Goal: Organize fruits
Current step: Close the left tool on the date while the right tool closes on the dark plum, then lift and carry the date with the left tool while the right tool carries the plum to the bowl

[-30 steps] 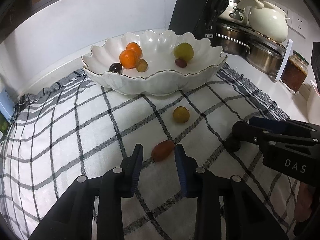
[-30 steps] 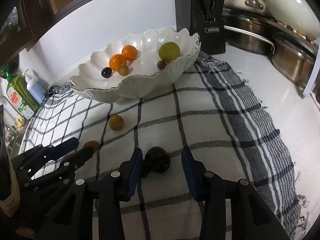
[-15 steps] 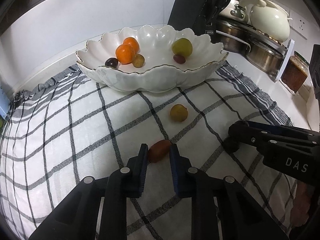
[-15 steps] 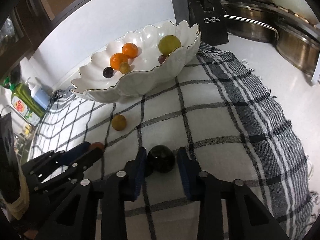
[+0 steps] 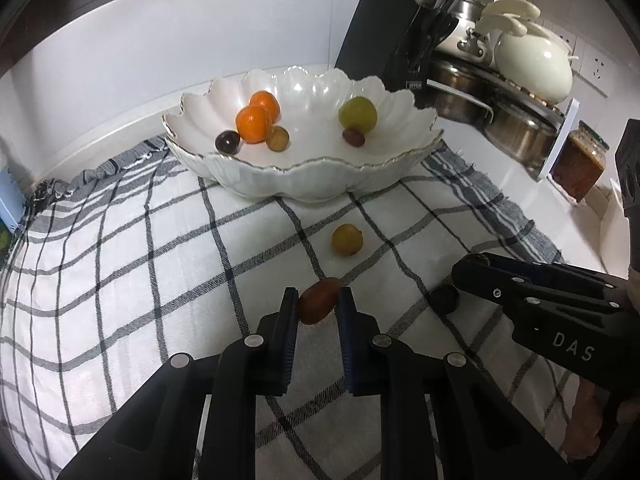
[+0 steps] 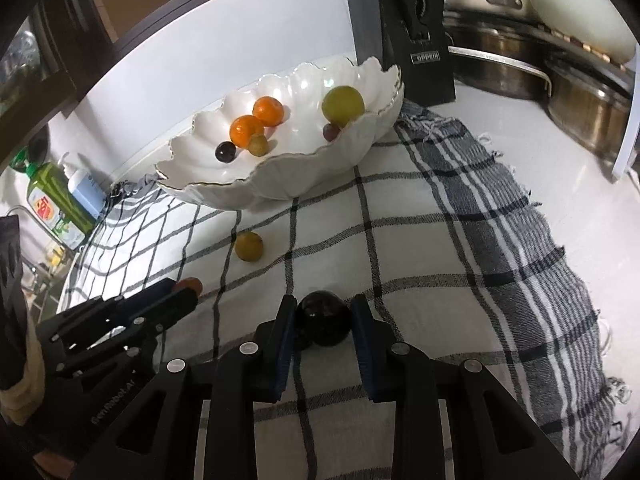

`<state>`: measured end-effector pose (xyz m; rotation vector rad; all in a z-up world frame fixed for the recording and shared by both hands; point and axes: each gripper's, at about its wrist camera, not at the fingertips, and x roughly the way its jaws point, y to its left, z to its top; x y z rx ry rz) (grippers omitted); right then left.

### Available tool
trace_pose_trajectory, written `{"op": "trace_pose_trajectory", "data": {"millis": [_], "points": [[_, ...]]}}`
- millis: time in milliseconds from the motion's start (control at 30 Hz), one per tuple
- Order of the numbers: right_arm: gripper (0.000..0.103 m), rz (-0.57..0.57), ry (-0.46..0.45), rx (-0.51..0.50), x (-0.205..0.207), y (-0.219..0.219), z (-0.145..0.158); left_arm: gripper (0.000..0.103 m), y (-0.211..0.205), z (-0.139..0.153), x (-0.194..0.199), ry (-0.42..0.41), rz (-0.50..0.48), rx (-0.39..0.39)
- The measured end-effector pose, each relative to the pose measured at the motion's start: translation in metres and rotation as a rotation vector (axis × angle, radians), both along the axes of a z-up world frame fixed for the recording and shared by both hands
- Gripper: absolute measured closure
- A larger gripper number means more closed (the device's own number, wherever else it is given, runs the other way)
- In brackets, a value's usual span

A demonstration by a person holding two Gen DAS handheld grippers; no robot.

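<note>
A white scalloped bowl (image 5: 320,184) (image 6: 288,184) stands on a checked cloth and holds two oranges (image 5: 252,122), a green fruit (image 5: 357,114) and small grapes. My left gripper (image 5: 318,304) is shut on a reddish-brown oval fruit (image 5: 318,306), slightly above the cloth. My right gripper (image 6: 323,312) is shut on a dark round fruit (image 6: 324,322) that rests at the cloth. A yellow fruit (image 5: 347,240) (image 6: 248,246) lies loose on the cloth between the grippers and the bowl.
A black knife block (image 5: 394,40) stands behind the bowl. Steel pots (image 5: 516,132), a cream pot (image 5: 532,66) and a jar (image 5: 578,166) stand to the right. Soap bottles (image 6: 56,200) stand at the far left by a sink.
Both grippers have closed: the left on the reddish-brown fruit, which has lifted slightly, the right on the dark round fruit.
</note>
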<state>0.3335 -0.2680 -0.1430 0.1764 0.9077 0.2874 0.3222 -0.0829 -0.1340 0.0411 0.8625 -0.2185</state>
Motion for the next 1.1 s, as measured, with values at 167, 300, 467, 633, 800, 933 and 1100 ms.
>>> {"op": "trace_pose_trajectory", "data": {"millis": [167, 300, 467, 633, 800, 933, 1100], "points": [[0.074, 0.002, -0.032, -0.013, -0.005, 0.0, 0.01, 0.083, 0.002, 0.011, -0.007, -0.027, 0.011, -0.009], [0.074, 0.001, -0.053, -0.018, -0.01, 0.0, 0.018, 0.083, 0.003, 0.019, -0.013, -0.044, 0.014, -0.014], [0.074, 0.004, -0.082, -0.025, -0.017, 0.0, 0.029, 0.084, 0.005, 0.031, -0.02, -0.073, 0.018, -0.024], [0.074, 0.013, -0.126, -0.044, -0.025, 0.004, 0.043, 0.084, 0.008, 0.046, -0.027, -0.11, 0.026, -0.038], [0.074, 0.02, -0.171, -0.045, -0.031, 0.006, 0.058, 0.084, 0.01, 0.059, -0.033, -0.145, 0.03, -0.048], [0.074, 0.025, -0.2, -0.05, -0.033, 0.008, 0.068, 0.084, 0.012, 0.072, -0.036, -0.18, 0.033, -0.048], [0.074, 0.029, -0.239, -0.052, -0.033, 0.011, 0.08, 0.084, 0.014, 0.085, -0.036, -0.215, 0.036, -0.056]]}}
